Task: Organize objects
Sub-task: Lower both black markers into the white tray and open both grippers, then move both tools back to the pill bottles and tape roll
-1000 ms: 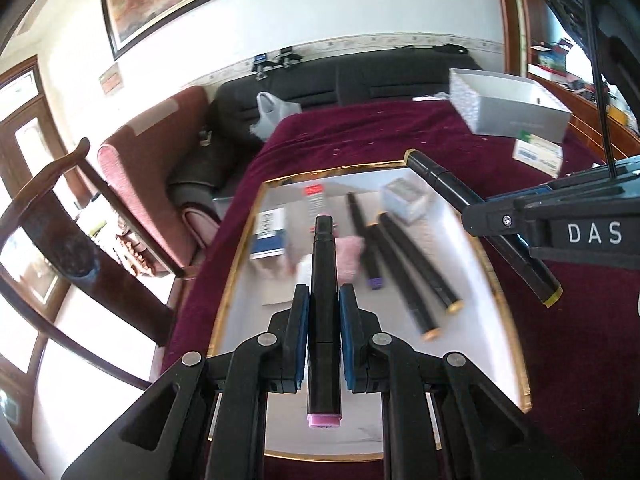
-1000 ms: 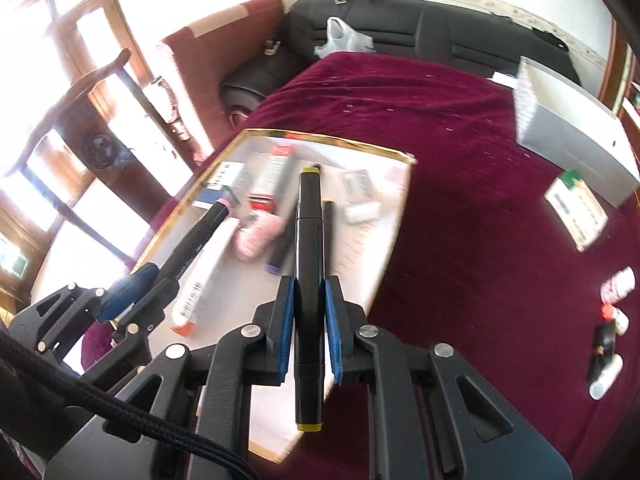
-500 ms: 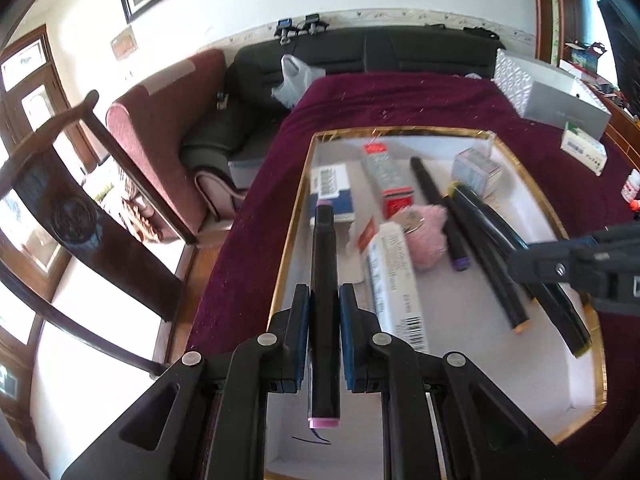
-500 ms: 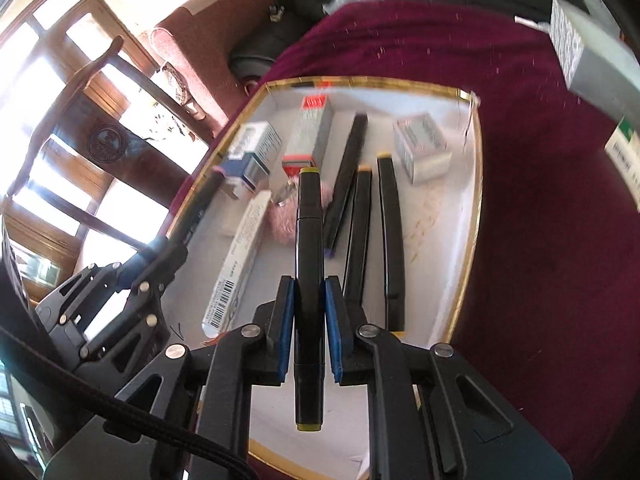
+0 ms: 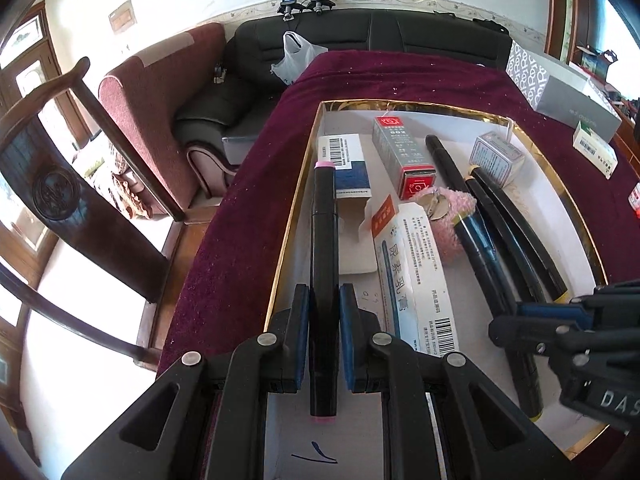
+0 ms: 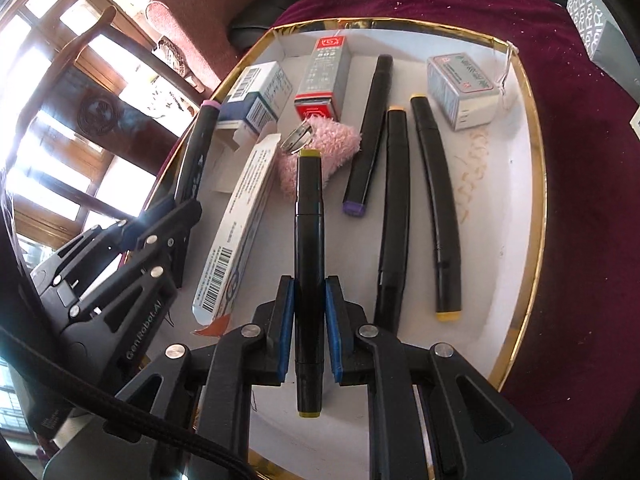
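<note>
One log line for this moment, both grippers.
left gripper: shut on pink-capped marker | right gripper: shut on yellow-capped marker | both above tray

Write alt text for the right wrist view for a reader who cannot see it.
The right gripper is shut on a black marker with yellow ends, held over a gold-rimmed white tray. In the tray lie three more black markers, small boxes and a pink fluffy item; at left, the left gripper holds a pink-capped marker.

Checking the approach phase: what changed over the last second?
Both grippers came down over the gold-rimmed tray. The left gripper keeps the pink-capped marker, the right gripper the yellow-capped marker. Nothing released; tray contents unmoved.
</note>
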### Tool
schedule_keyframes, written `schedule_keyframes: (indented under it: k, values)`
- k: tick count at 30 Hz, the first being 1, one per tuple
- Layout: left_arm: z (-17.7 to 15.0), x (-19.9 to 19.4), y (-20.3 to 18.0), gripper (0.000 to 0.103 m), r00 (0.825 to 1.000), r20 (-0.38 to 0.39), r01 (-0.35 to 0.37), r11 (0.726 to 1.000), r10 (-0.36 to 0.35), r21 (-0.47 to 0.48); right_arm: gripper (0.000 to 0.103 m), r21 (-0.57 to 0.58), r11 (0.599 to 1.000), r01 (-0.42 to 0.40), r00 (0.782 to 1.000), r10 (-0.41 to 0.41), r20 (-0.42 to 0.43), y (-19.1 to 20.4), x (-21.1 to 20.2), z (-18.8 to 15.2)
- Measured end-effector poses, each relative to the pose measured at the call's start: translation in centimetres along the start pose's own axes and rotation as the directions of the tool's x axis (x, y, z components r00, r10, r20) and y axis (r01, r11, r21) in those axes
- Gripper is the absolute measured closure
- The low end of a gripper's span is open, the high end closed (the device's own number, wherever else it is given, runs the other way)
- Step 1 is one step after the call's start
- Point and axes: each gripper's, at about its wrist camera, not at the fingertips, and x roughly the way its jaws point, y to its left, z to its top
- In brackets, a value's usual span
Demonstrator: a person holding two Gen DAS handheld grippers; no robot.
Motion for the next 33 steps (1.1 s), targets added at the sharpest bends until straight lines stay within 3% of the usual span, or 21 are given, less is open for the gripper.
schedule_keyframes:
  k: [5, 8, 9, 10, 12, 15, 19, 22, 25, 28, 33]
  values:
    - [0.0, -0.4, 0.2, 0.09, 1.0, 0.002, 0.024, 0.999, -0.024, -0.022, 0.09, -0.009, 1.0, -0.008, 1.0, 0.008, -0.005, 0.4, 0.1, -0.2]
    - [0.2, -1.2, 0.4, 0.076, 0.999, 0.01, 0.05, 0.998, -0.05, -0.049, 0.089, -0.024, 1.0, 0.0, 1.0, 0.0, -0.008, 0.6, 0.3, -0.5]
    - [0.3, -1.5, 0.5, 0.064, 0.998, 0.015, 0.06, 0.997, -0.06, -0.056, 0.084, -0.023, 1.0, 0.0, 1.0, 0.0, 0.0, 0.6, 0.2, -0.5]
    - [0.3, -1.8, 0.5, 0.059, 0.997, 0.02, 0.079, 0.995, -0.078, -0.063, 0.079, -0.023, 1.0, -0.003, 1.0, 0.003, 0.01, 0.6, -0.1, -0.5]
    - [0.5, -2.8, 0.5, 0.053, 0.995, 0.031, 0.093, 0.993, -0.091, -0.073, 0.06, -0.026, 1.0, -0.009, 0.999, 0.01, 0.038, 0.5, -1.0, -0.5]
    - [0.9, -4.5, 0.1, 0.048, 0.994, 0.066, 0.089, 0.994, -0.084, -0.069, 0.052, -0.033, 0.999, -0.02, 0.994, 0.023, 0.106, -0.1, -3.4, -0.6]
    - [1.6, -8.2, -1.5, 0.047, 0.983, 0.141, 0.128, 0.99, -0.119, -0.053, 0.051, -0.006, 1.0, -0.025, 0.978, 0.026, 0.207, -2.6, -7.7, -1.3]
    - [2.1, -11.8, -5.2, 0.037, 0.955, 0.213, 0.207, 0.978, -0.205, 0.012, 0.041, 0.051, 0.996, 0.072, 0.955, -0.083, 0.285, -6.4, -11.0, -2.7]
    - [2.5, -13.5, -9.9, 0.034, 0.936, 0.236, 0.244, 0.965, -0.261, 0.095, 0.04, 0.11, 0.973, 0.203, 0.922, -0.227, 0.314, -10.9, -13.2, -4.5]
    - [2.7, -13.4, -15.7, 0.034, 0.926, 0.195, 0.291, 0.94, -0.324, 0.18, 0.04, 0.175, 0.945, 0.277, 0.904, -0.318, 0.285, -15.9, -14.4, -7.1]
    - [2.5, -11.6, -25.0, 0.034, 0.912, 0.078, 0.37, 0.888, -0.404, 0.272, 0.04, 0.338, 0.898, 0.283, 0.883, -0.382, 0.275, -24.5, -18.2, -11.8]
